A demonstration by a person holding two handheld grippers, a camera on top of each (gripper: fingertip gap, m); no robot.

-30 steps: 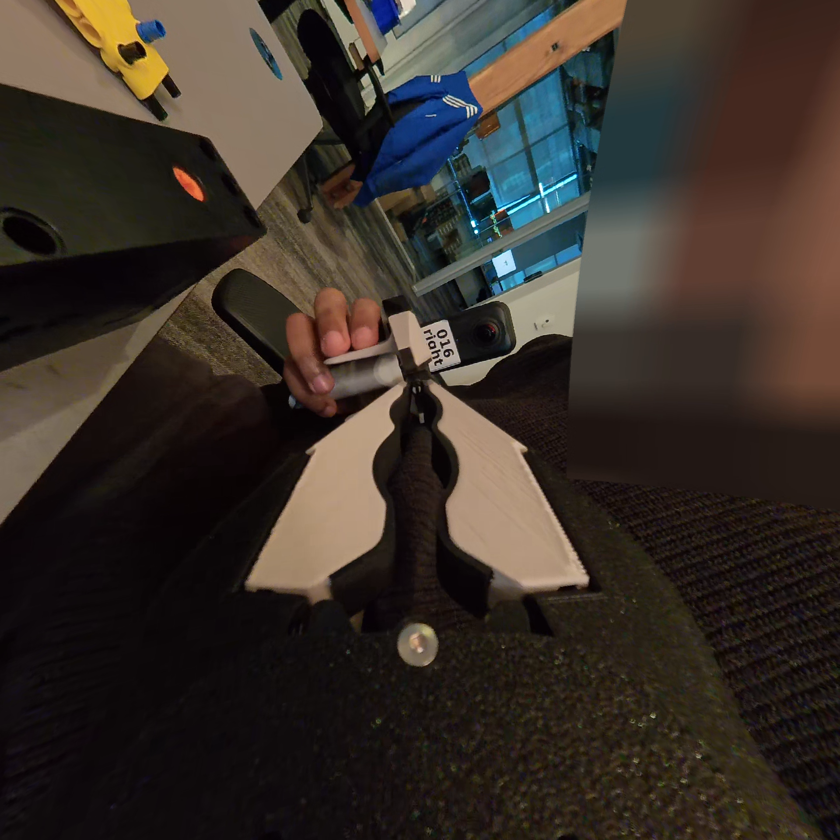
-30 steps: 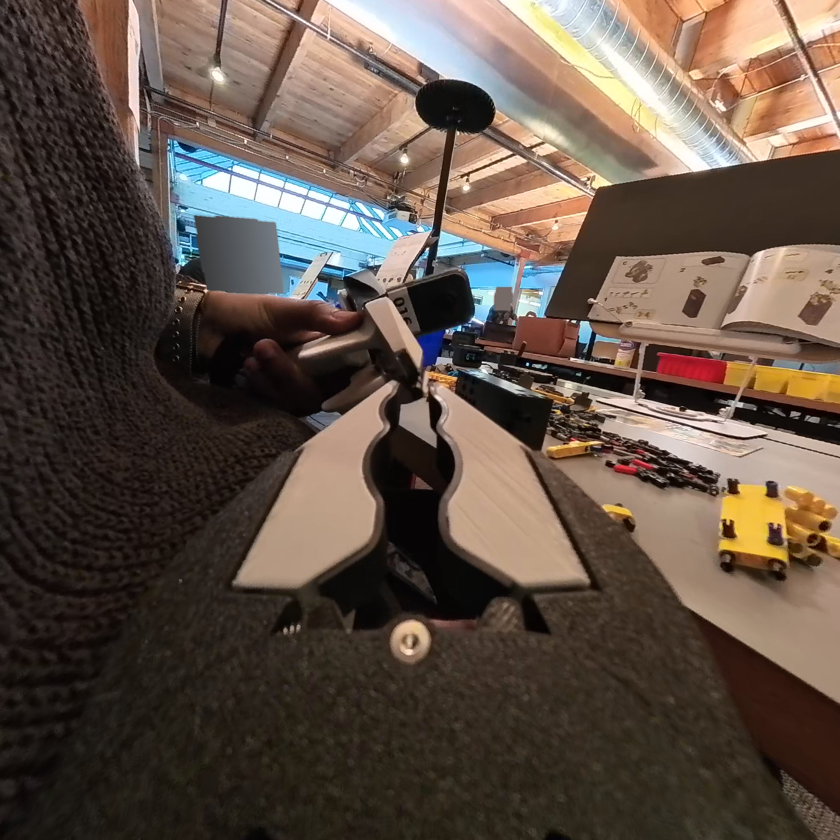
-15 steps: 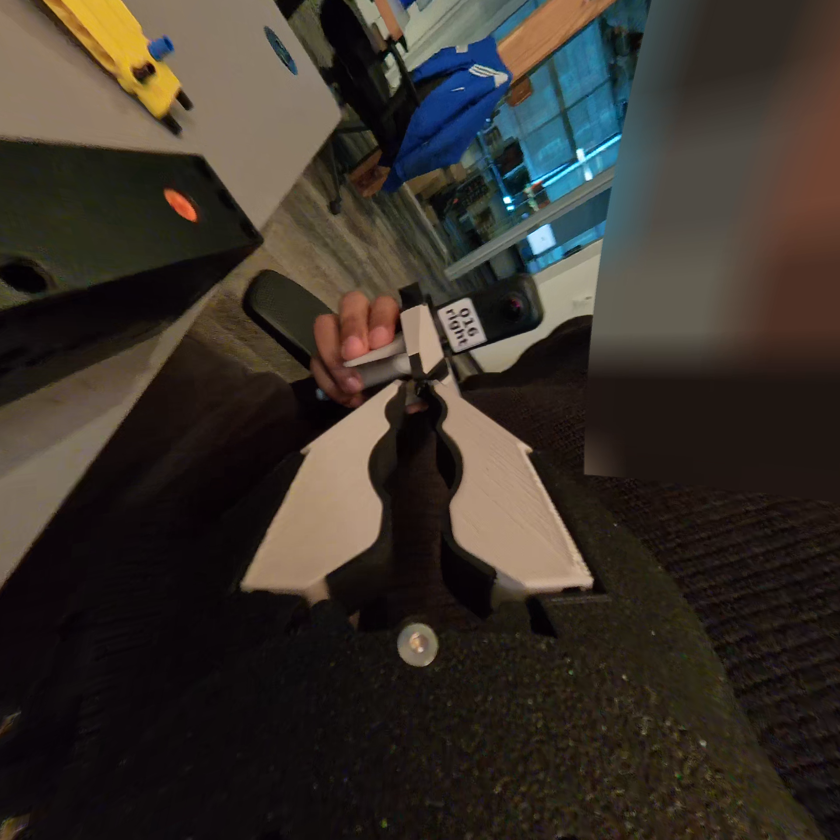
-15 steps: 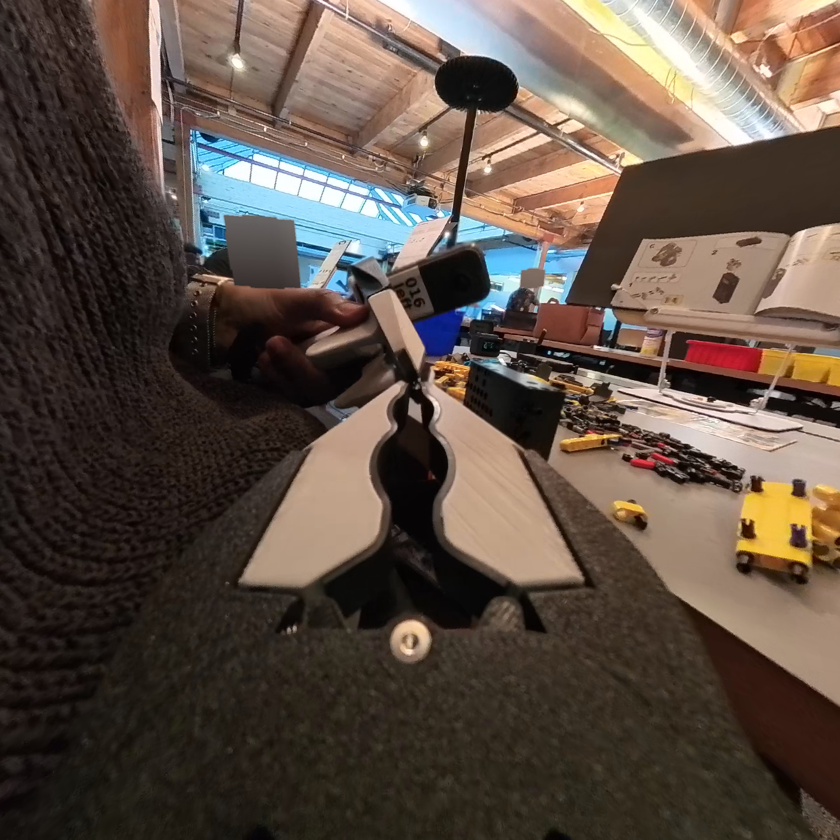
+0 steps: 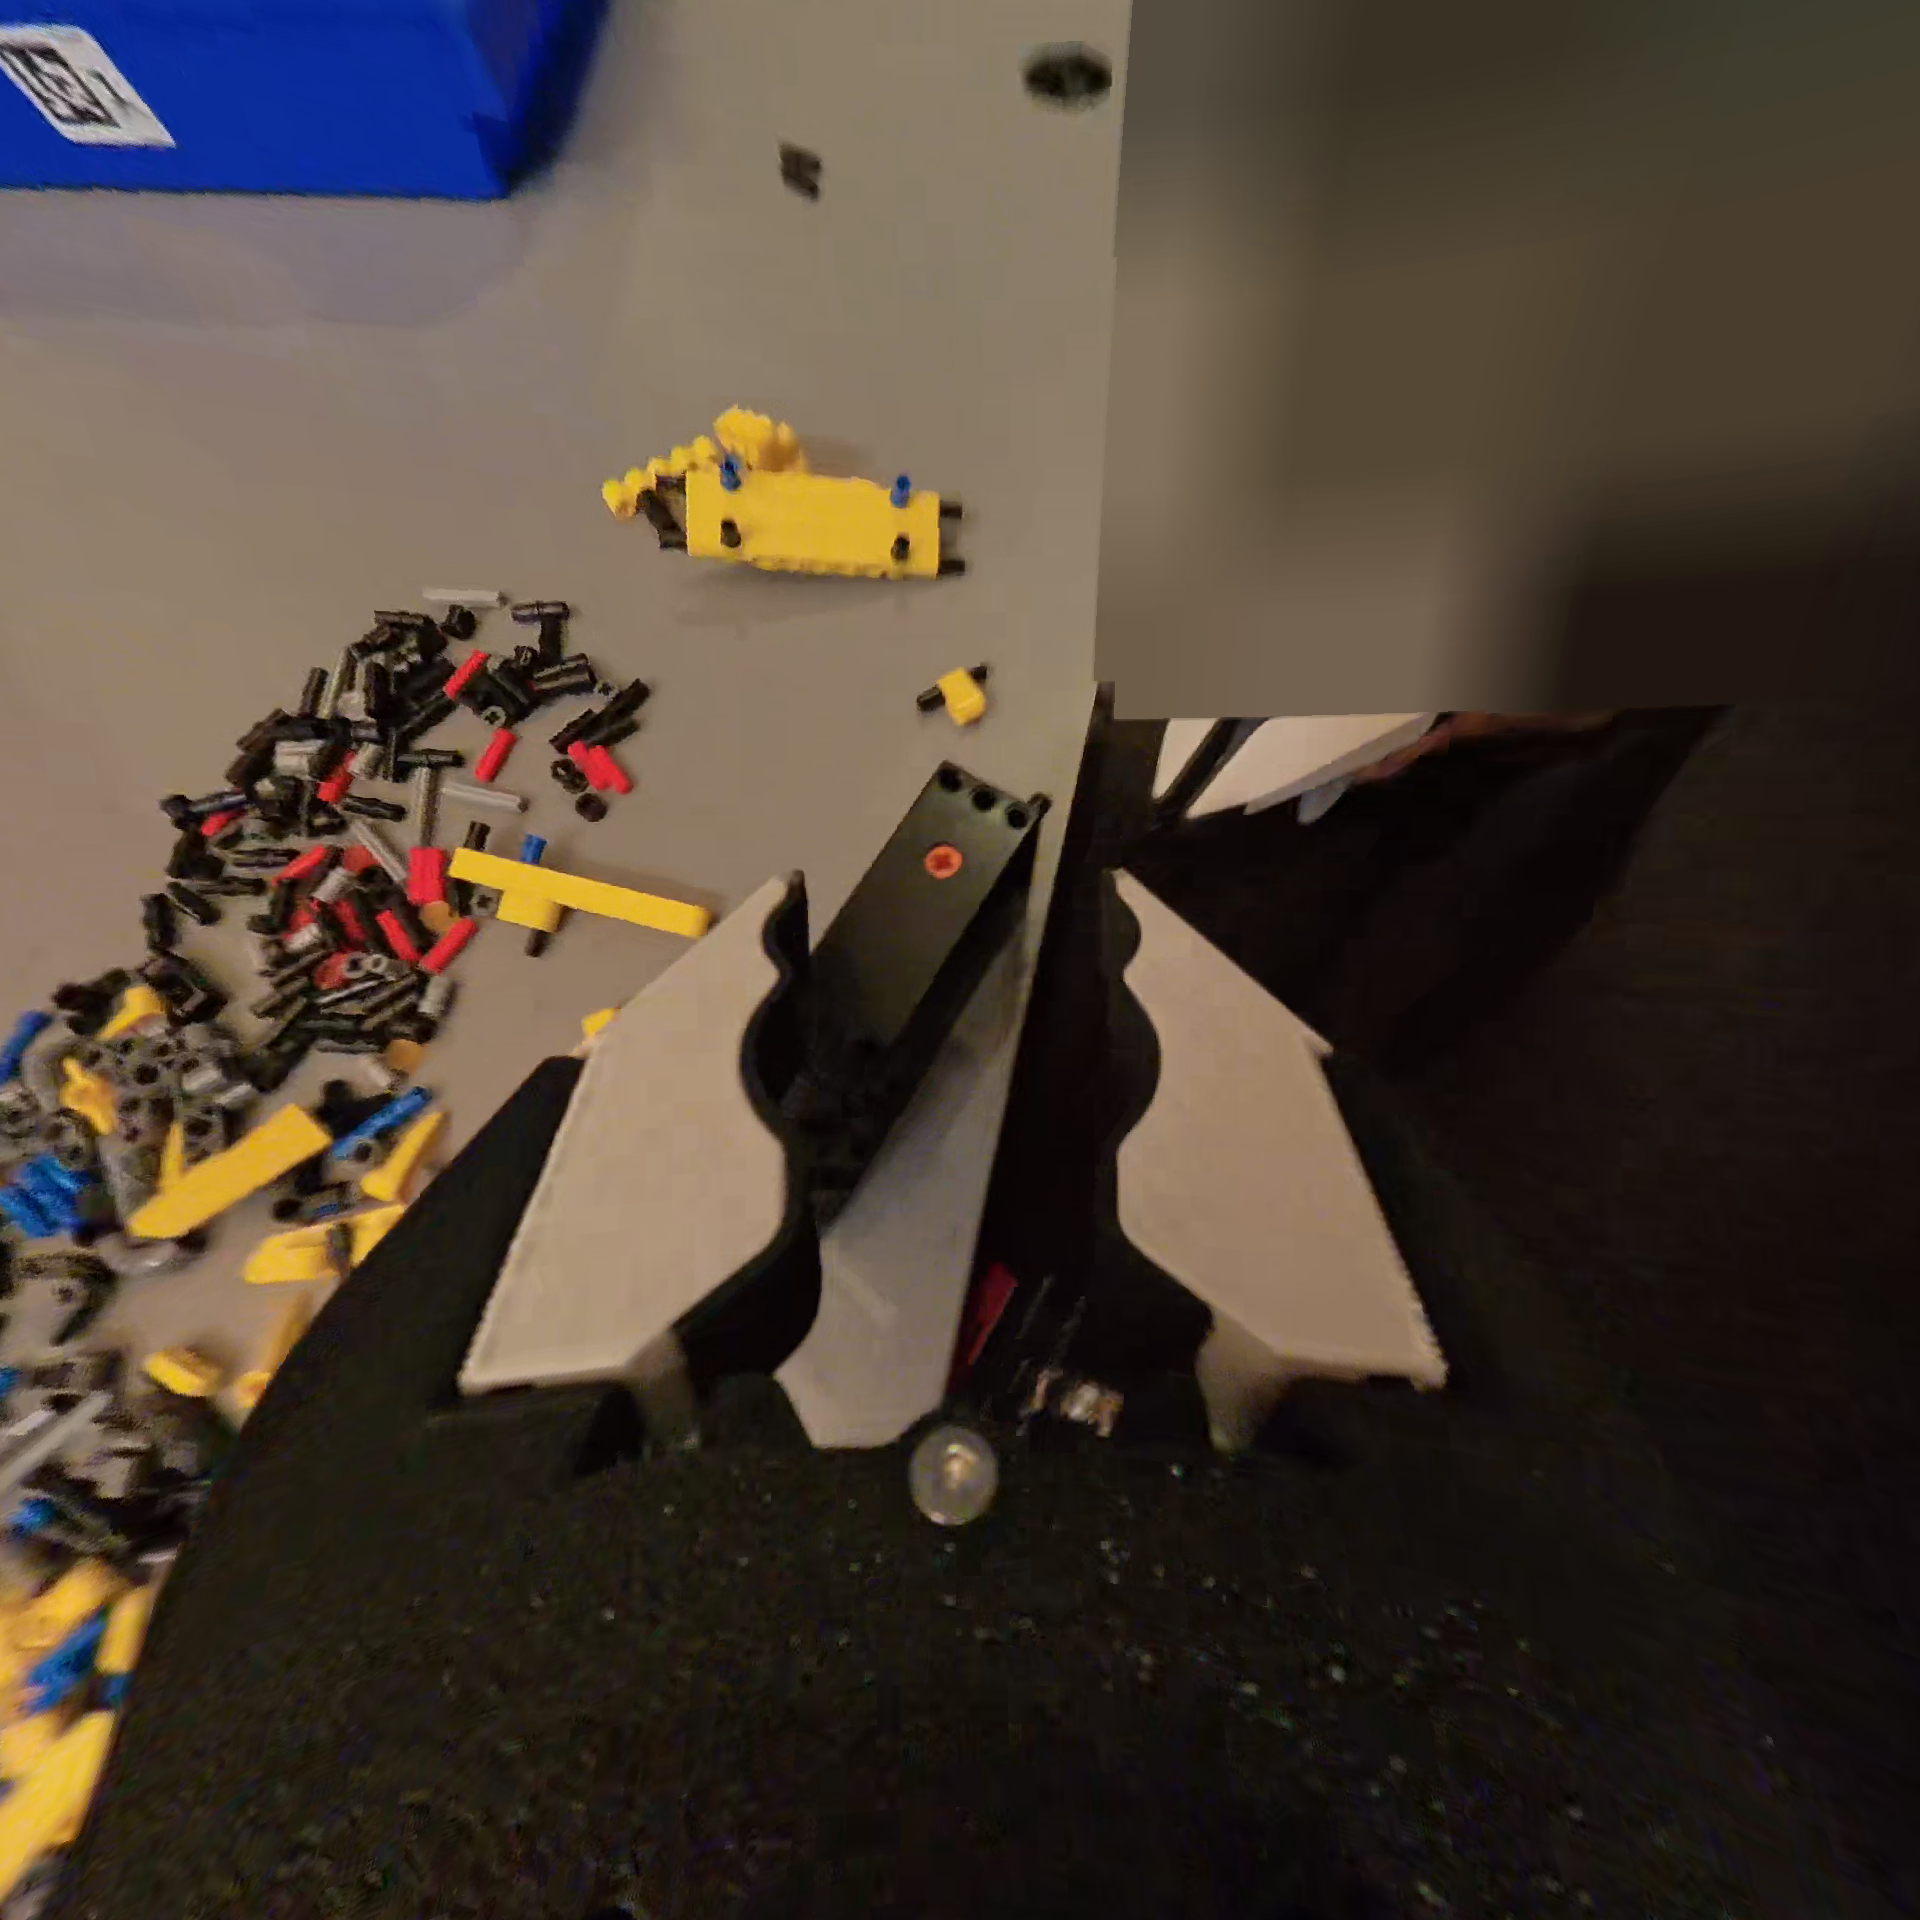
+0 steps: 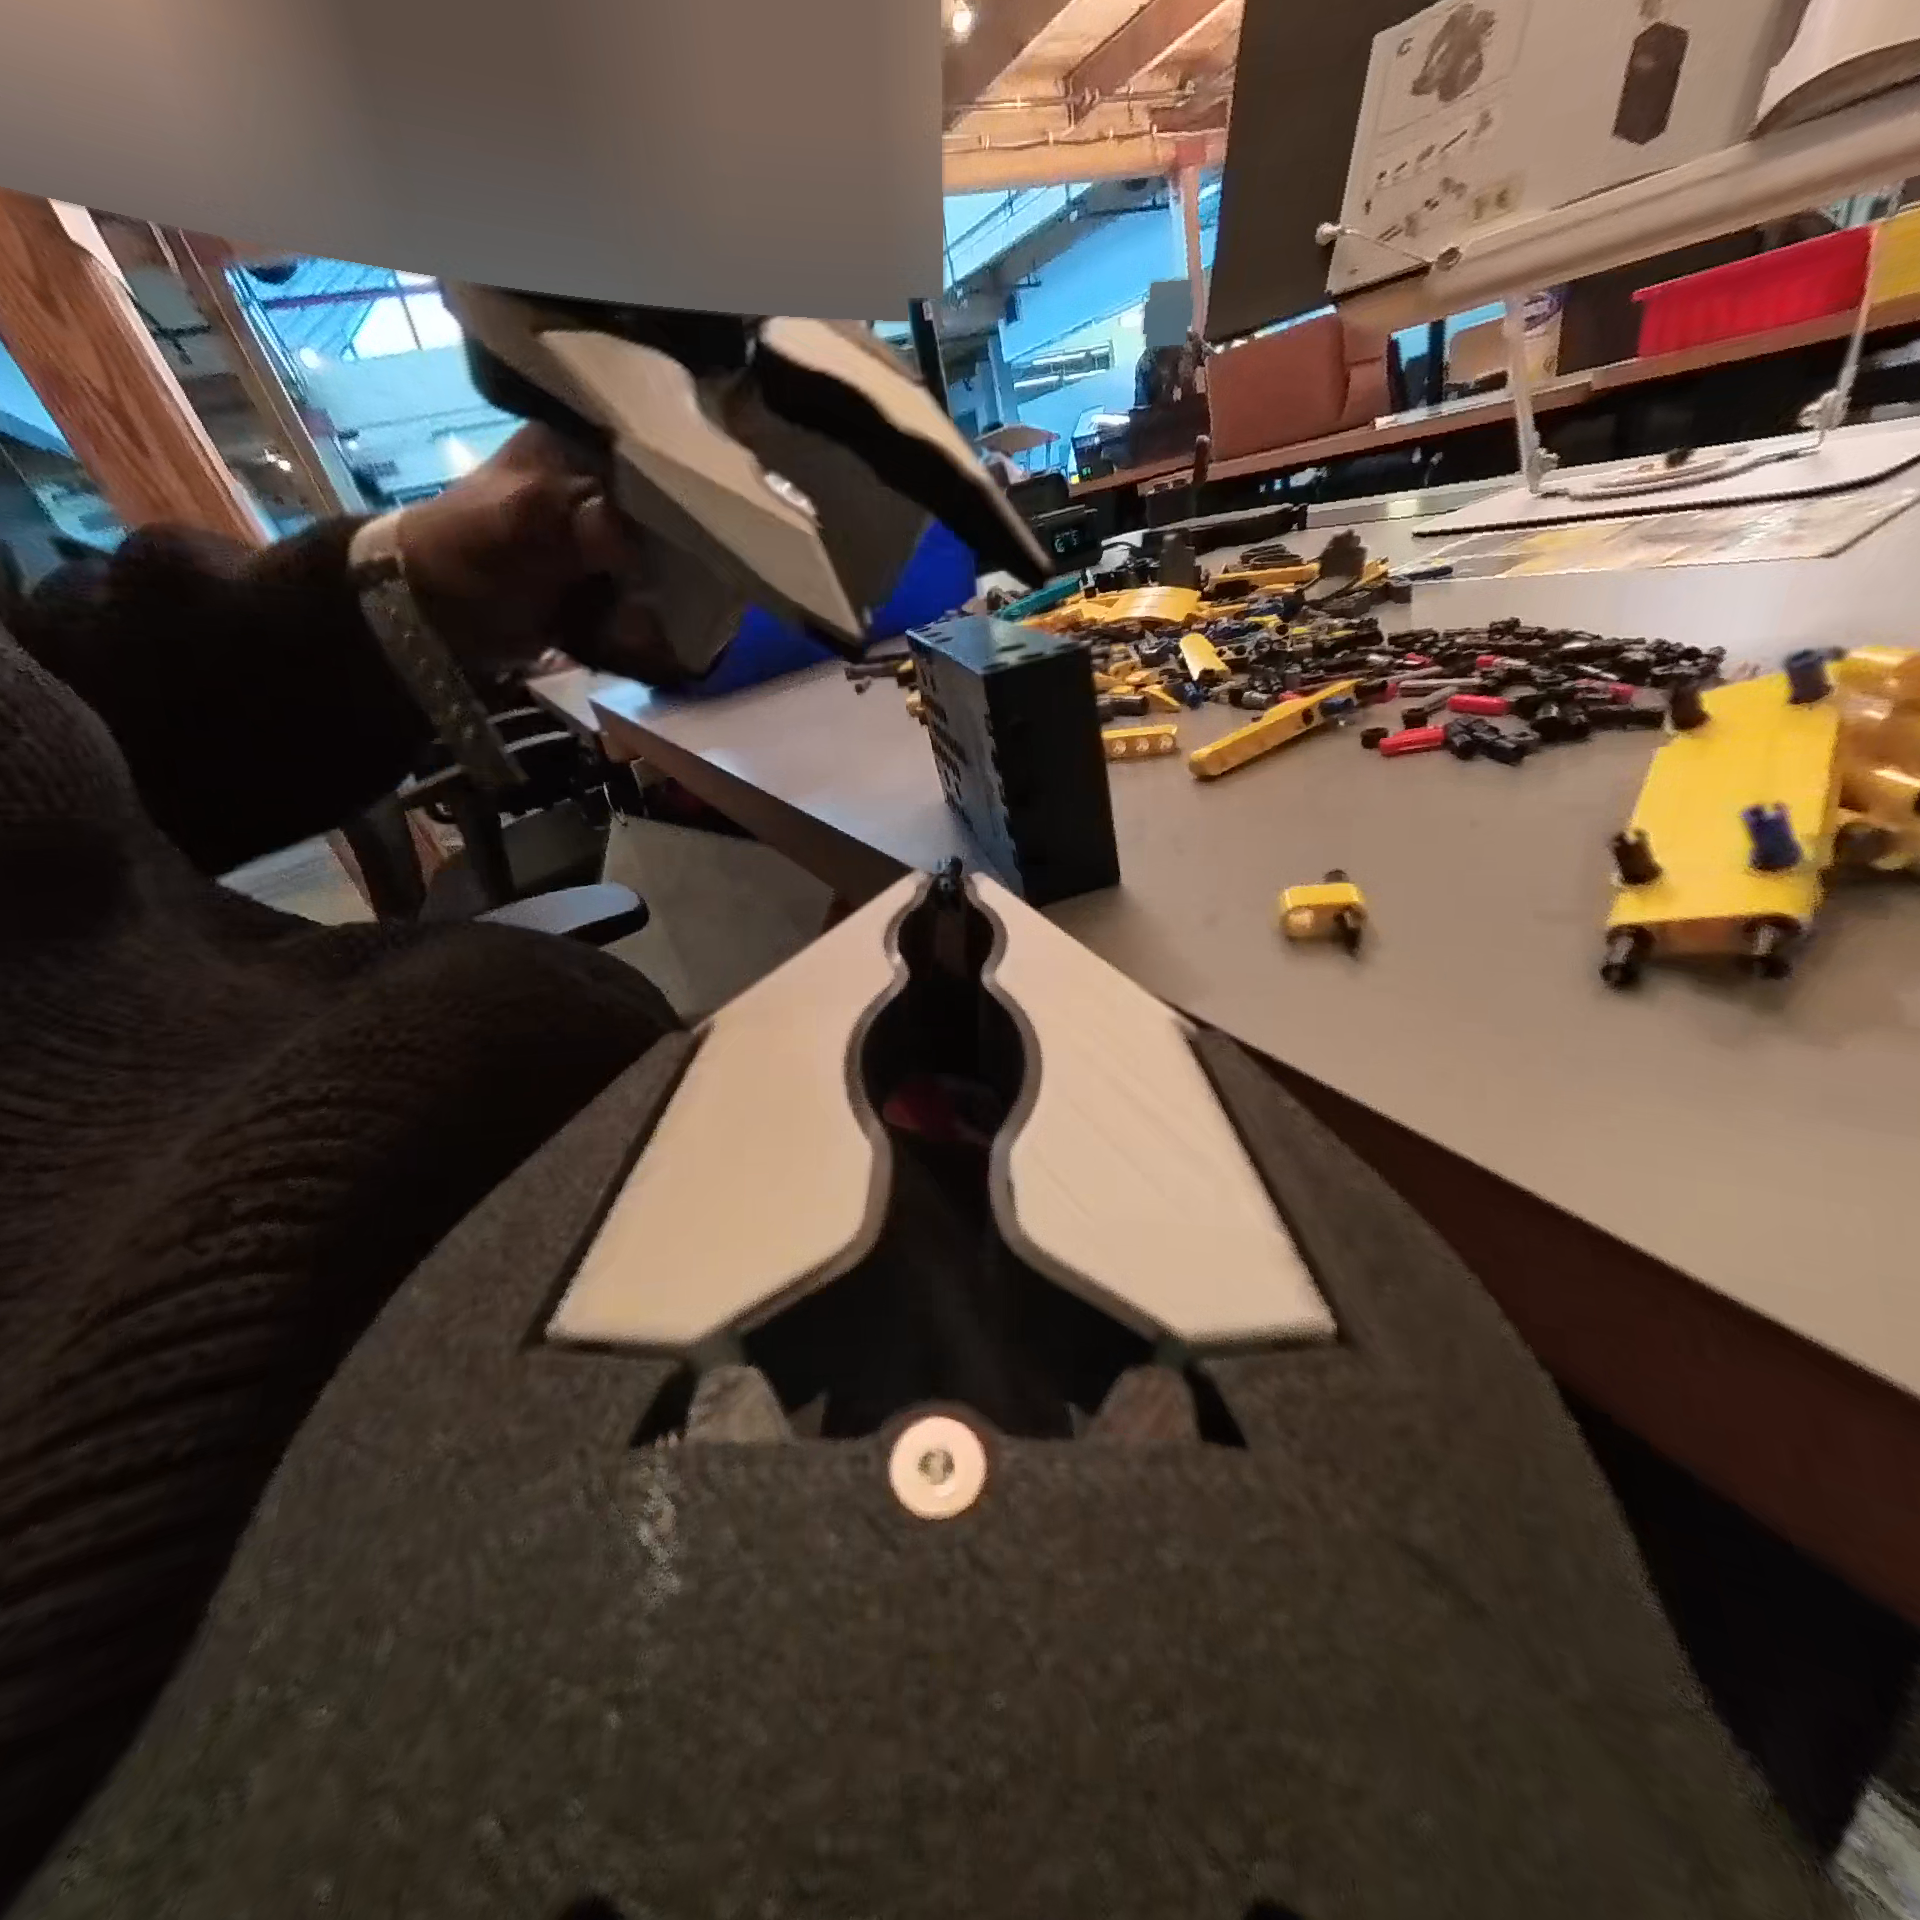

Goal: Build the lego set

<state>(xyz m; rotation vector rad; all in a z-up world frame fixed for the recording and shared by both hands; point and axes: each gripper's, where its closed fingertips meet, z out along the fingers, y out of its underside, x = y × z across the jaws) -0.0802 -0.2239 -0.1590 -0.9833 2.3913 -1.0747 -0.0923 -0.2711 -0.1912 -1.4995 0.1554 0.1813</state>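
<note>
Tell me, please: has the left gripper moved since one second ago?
Yes. The left gripper has swung over the grey table, now open above the black block near the table's edge.

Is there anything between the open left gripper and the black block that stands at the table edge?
Nothing visible. The left gripper hangs open just above the black block, with clear air between them. The small yellow piece and the pile of loose parts lie off to the side on the table.
</note>
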